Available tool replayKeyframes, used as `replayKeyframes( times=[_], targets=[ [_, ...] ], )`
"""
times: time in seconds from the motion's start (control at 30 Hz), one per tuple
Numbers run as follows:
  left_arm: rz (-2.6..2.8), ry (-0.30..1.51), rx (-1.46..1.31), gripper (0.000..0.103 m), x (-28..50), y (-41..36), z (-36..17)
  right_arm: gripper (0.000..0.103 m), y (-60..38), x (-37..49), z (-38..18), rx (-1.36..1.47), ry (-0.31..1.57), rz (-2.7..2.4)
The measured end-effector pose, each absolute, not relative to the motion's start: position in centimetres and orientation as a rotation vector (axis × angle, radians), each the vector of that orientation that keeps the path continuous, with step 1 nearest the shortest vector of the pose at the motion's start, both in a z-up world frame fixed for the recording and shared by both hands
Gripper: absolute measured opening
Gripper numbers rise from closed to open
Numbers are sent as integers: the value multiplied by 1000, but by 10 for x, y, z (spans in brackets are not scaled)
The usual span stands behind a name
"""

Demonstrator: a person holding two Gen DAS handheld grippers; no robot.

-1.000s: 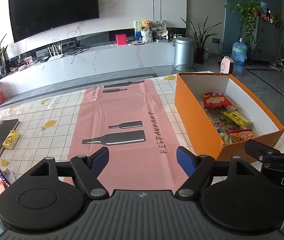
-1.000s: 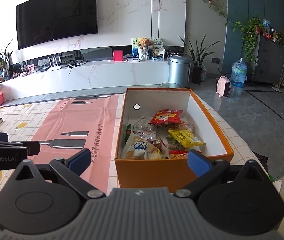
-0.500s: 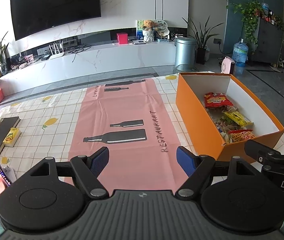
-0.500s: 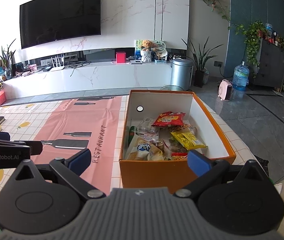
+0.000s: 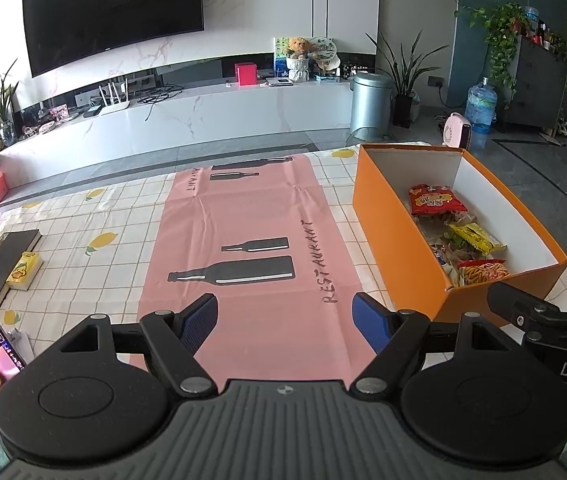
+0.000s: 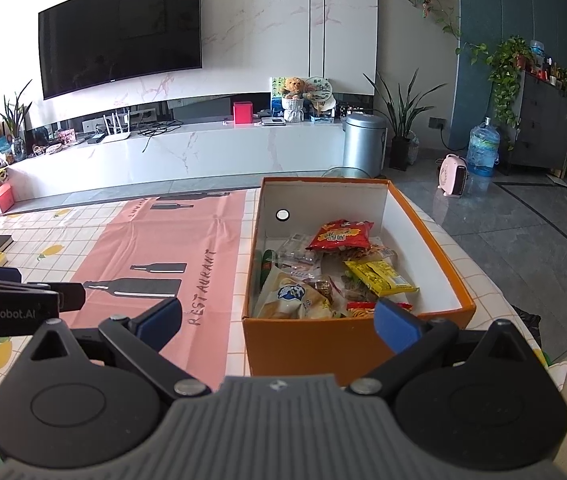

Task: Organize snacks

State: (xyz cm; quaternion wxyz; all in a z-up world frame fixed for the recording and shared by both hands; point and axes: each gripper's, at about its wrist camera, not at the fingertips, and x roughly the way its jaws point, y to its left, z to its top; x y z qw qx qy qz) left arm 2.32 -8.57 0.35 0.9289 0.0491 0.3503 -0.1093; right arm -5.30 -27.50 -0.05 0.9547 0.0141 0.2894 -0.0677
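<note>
Snacks [image 6: 335, 276] all lie inside the orange box [image 6: 357, 342]; pink mat [image 5: 251, 248] left of the box is bare. Your left claw [image 5: 285, 320] and right claw [image 6: 279, 318] gape wide, empty. Judgement: gathering done, arranging perhaps remains.

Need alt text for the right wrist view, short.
Open right gripper hovers empty before an orange box of snack packets, including a red packet and a yellow packet. The box sits on a checked tablecloth beside a pink mat.
</note>
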Motion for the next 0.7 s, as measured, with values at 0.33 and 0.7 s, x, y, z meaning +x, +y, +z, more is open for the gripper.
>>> replayKeyframes(
  times=[0.33,0.7],
  targets=[
    [-221,726,102,90,25,-84,4,99,-276,-52,0,29,586,-137],
    [-218,733,91,90,25,-81,4,99,-276,-53,-1,30,590,-138]
  ],
)
